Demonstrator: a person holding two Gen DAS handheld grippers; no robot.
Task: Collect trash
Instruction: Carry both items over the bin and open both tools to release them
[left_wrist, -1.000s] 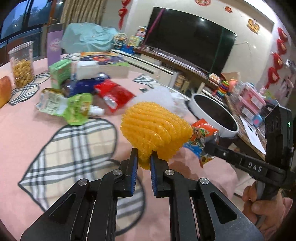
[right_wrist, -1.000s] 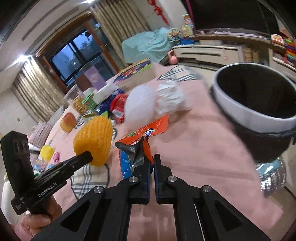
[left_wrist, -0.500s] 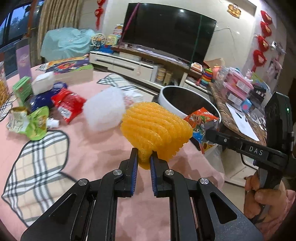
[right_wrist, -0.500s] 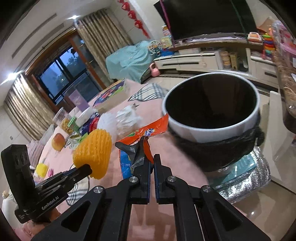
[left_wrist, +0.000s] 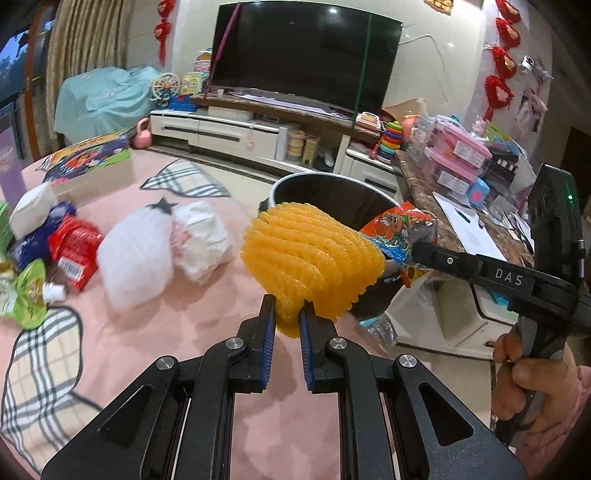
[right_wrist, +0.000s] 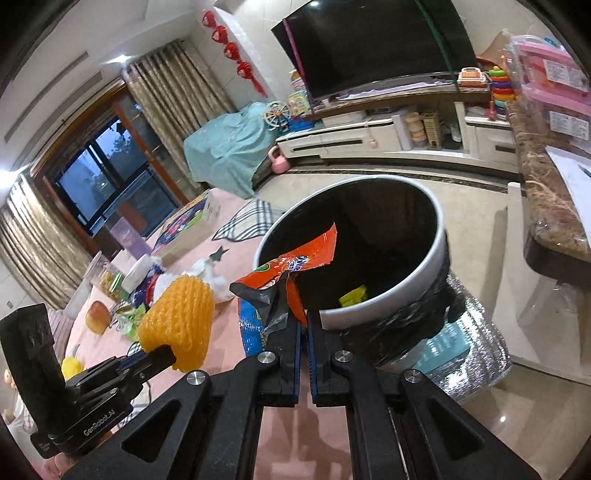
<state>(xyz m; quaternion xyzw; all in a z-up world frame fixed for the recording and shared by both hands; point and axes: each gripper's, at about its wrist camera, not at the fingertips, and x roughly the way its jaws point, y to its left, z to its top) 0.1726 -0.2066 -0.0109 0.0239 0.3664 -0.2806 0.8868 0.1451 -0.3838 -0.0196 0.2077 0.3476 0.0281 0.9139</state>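
Note:
My left gripper (left_wrist: 287, 316) is shut on the lower edge of an orange foam fruit net (left_wrist: 310, 262), held above the pink table's edge. In the right wrist view the same orange foam fruit net (right_wrist: 179, 325) shows at lower left with the left gripper (right_wrist: 162, 356). My right gripper (right_wrist: 303, 315) is shut on an orange snack wrapper (right_wrist: 291, 266), which hangs over the near rim of the white bin (right_wrist: 384, 306) with a black liner. The orange snack wrapper (left_wrist: 402, 230) and the right gripper (left_wrist: 419, 249) sit just right of the net. The bin (left_wrist: 295, 181) lies behind them. A yellow-green scrap (right_wrist: 354, 297) lies inside the bin.
On the pink tablecloth (left_wrist: 122, 332) lie a white foam net (left_wrist: 135, 254), crumpled white paper (left_wrist: 203, 236), a red packet (left_wrist: 75, 247), a green pouch (left_wrist: 27, 295) and a flat box (left_wrist: 92, 155). A marble counter (right_wrist: 546, 206) stands right of the bin. A TV unit (left_wrist: 258, 129) is behind.
Both grippers have swung toward the bin with their loads. The bin now sits straight ahead of the right gripper, and the wrapper's tip hangs over its opening. The table litter has slid left.

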